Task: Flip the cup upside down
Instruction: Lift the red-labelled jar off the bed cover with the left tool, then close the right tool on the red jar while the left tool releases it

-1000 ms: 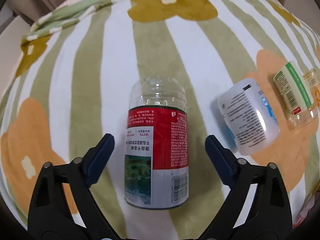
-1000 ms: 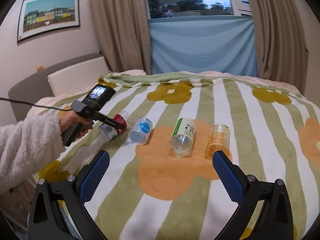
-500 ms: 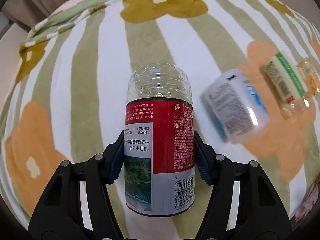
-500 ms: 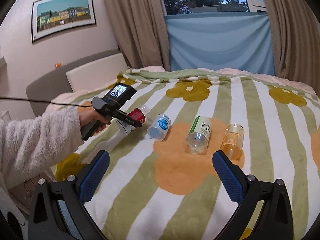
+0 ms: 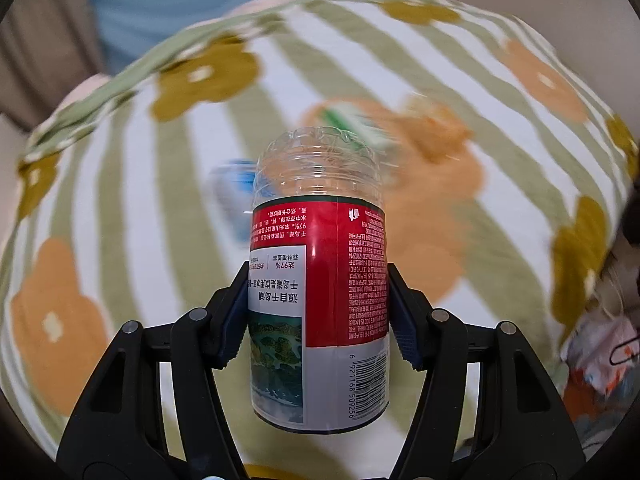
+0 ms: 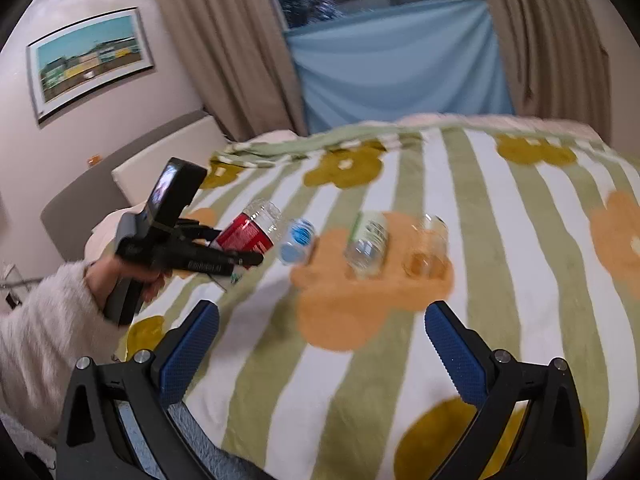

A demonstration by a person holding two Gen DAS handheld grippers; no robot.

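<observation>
The left gripper [image 5: 318, 312] is clamped on the red-labelled cup [image 5: 320, 280], a cut-off clear plastic bottle. Its blue pads [image 5: 402, 320] press the label on both sides about midway along the body, and the cup sticks out past the fingertips, its ribbed clear end pointing away from the gripper.

From the right wrist view, the cup [image 6: 250, 232] is held off the striped flower blanket [image 6: 500, 280], tilted, at the left end of a row of three other cups lying on their sides: a blue-labelled cup [image 6: 296, 240] just beside it, then a green-labelled cup [image 6: 366, 246], then an amber cup [image 6: 428, 250] farthest from it.

The right gripper [image 6: 320, 344] hangs with its jaws spread wide and nothing between them, near the blanket's edge and well apart from the red-labelled cup.
</observation>
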